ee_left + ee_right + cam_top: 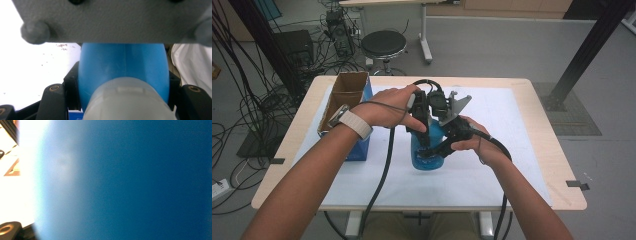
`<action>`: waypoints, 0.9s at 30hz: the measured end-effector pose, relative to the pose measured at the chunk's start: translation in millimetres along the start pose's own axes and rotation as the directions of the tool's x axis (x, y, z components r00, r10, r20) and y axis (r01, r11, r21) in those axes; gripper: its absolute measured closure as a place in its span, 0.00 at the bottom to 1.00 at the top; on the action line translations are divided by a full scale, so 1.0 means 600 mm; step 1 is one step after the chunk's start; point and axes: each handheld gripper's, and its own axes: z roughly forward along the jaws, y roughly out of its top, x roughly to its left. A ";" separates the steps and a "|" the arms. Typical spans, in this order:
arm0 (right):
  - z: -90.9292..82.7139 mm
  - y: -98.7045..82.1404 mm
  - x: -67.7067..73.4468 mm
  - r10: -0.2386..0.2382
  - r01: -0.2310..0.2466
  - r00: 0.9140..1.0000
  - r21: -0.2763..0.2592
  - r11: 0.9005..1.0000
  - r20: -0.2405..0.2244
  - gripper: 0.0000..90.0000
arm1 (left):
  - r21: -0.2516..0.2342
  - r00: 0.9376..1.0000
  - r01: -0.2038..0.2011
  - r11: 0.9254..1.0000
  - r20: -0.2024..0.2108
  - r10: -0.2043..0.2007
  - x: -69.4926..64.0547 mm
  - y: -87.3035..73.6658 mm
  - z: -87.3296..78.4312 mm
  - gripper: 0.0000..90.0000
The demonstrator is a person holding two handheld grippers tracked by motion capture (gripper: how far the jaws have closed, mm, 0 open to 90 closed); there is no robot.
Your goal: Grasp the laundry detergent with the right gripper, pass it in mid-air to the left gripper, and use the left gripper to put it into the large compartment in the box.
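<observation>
A blue plastic bottle (424,152) stands at the middle of the white mat, and both grippers are closed on it. My left gripper (422,127) comes in from the left, its black jaws pressing both sides of the blue body (122,65) just beyond the pale cap (127,100). My right gripper (434,150) reaches in from the right and clamps the bottle lower down. The bottle's blue wall (137,180) sits very close to the camera in the right gripper view. The right gripper's grey plate (455,107) hangs across the top of the left gripper view (112,20).
An open cardboard box with blue sides (344,100) stands at the table's left, close to the left forearm. The white mat (517,150) covers most of the wooden table (557,165). A black stool (383,44) and tangled cables (257,95) lie beyond the table.
</observation>
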 end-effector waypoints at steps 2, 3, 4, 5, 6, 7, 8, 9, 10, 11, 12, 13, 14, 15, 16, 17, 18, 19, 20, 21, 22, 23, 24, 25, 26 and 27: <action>-0.001 0.000 0.000 0.000 0.000 1.000 -0.001 1.000 0.001 0.48 | -0.001 1.000 0.001 1.000 -0.001 -0.001 0.000 0.000 0.000 0.42; -0.001 0.000 0.000 -0.001 0.001 1.000 0.000 1.000 0.001 0.47 | -0.001 1.000 0.001 1.000 -0.001 -0.001 0.000 0.000 0.000 0.42; -0.001 0.000 0.000 0.000 0.000 1.000 -0.001 1.000 0.000 0.47 | -0.001 1.000 0.001 1.000 0.000 -0.001 0.000 0.000 0.000 0.42; -0.001 0.000 0.000 0.001 -0.001 1.000 -0.001 1.000 -0.001 0.48 | 0.000 1.000 0.001 1.000 0.000 -0.001 0.000 0.000 0.000 0.42; -0.001 0.000 0.000 -0.001 0.001 1.000 -0.001 1.000 0.000 0.47 | 0.001 1.000 0.001 1.000 -0.001 -0.001 0.000 0.000 0.000 0.42; -0.001 0.000 -0.001 -0.002 0.002 1.000 0.000 1.000 0.001 0.48 | 0.001 1.000 0.000 1.000 -0.001 0.000 0.000 0.000 -0.001 0.42; -0.001 0.000 -0.001 -0.002 0.002 1.000 -0.001 1.000 0.000 0.47 | 0.000 1.000 0.001 1.000 -0.002 -0.001 0.000 0.000 -0.001 0.42; -0.001 0.000 -0.001 -0.001 0.001 1.000 -0.002 1.000 -0.002 0.48 | -0.001 1.000 0.002 1.000 -0.002 -0.002 0.000 0.000 -0.001 0.42; -0.001 0.000 -0.002 -0.010 0.010 1.000 0.001 1.000 0.005 0.47 | -0.003 1.000 0.003 1.000 -0.002 -0.003 0.000 -0.001 -0.001 0.42; -0.001 0.000 -0.002 -0.009 0.009 1.000 0.001 1.000 0.003 0.47 | -0.003 1.000 0.004 1.000 -0.002 -0.004 0.000 -0.001 -0.001 0.42; -0.001 0.000 -0.002 -0.009 0.009 1.000 0.000 1.000 0.002 0.47 | -0.003 1.000 0.003 1.000 -0.002 -0.003 0.000 -0.001 0.000 0.42; -0.001 0.000 -0.002 -0.003 0.003 1.000 0.002 1.000 0.002 0.47 | -0.002 1.000 0.001 1.000 -0.003 -0.001 0.000 0.000 0.000 0.42; -0.001 0.000 -0.002 -0.005 0.005 1.000 0.003 1.000 0.004 0.47 | -0.002 1.000 0.000 1.000 -0.003 0.000 0.000 0.000 0.000 0.42; -0.001 0.000 -0.001 0.000 0.000 1.000 0.002 1.000 0.000 0.47 | -0.002 1.000 0.002 1.000 -0.002 -0.002 0.000 0.000 0.000 0.42; -0.001 0.000 0.000 0.005 -0.005 1.000 0.001 1.000 -0.005 0.47 | -0.004 1.000 0.003 1.000 -0.001 -0.003 0.000 0.000 -0.001 0.42; -0.002 0.000 -0.001 -0.004 0.004 1.000 0.003 1.000 0.001 0.47 | -0.005 1.000 0.004 1.000 -0.002 -0.004 0.000 0.000 -0.001 0.42; -0.002 0.000 -0.001 -0.003 0.003 1.000 0.003 1.000 0.000 0.47 | -0.005 1.000 0.003 1.000 -0.003 -0.003 0.000 0.000 -0.001 0.42; -0.002 0.000 -0.001 -0.002 0.002 1.000 0.002 1.000 0.000 0.47 | -0.005 1.000 0.004 1.000 -0.003 -0.004 0.000 0.000 -0.002 0.42; -0.003 0.000 -0.001 -0.001 0.001 1.000 0.002 1.000 -0.001 0.47 | -0.006 1.000 0.004 1.000 -0.003 -0.004 0.000 -0.001 -0.001 0.42; -0.003 0.000 -0.001 -0.001 0.001 1.000 0.003 1.000 -0.001 0.47 | -0.008 1.000 0.007 1.000 -0.003 -0.007 0.000 0.000 -0.001 0.42; -0.003 0.000 -0.001 -0.006 0.006 1.000 0.003 1.000 -0.002 0.47 | -0.004 1.000 0.003 1.000 -0.004 -0.003 0.000 0.000 -0.001 0.42; -0.003 0.000 -0.001 -0.002 0.002 1.000 0.003 1.000 0.000 0.47 | -0.003 1.000 0.004 1.000 -0.003 -0.004 0.000 0.000 -0.001 0.42; -0.003 0.000 -0.001 -0.002 0.002 1.000 0.004 1.000 -0.002 0.47 | -0.002 1.000 0.004 1.000 -0.002 -0.004 0.000 0.000 -0.001 0.42; -0.003 0.000 -0.001 -0.001 0.001 1.000 0.003 1.000 -0.002 0.47 | -0.001 1.000 0.004 1.000 -0.002 -0.004 0.000 0.000 -0.001 0.42; -0.002 0.000 -0.001 -0.002 0.002 1.000 0.003 1.000 -0.002 0.47 | -0.001 1.000 0.004 1.000 -0.002 -0.004 0.000 0.000 -0.001 0.42; -0.002 0.001 0.000 0.001 -0.001 1.000 0.002 1.000 -0.005 0.47 | 0.000 1.000 0.002 1.000 -0.002 -0.002 0.000 0.000 -0.002 0.42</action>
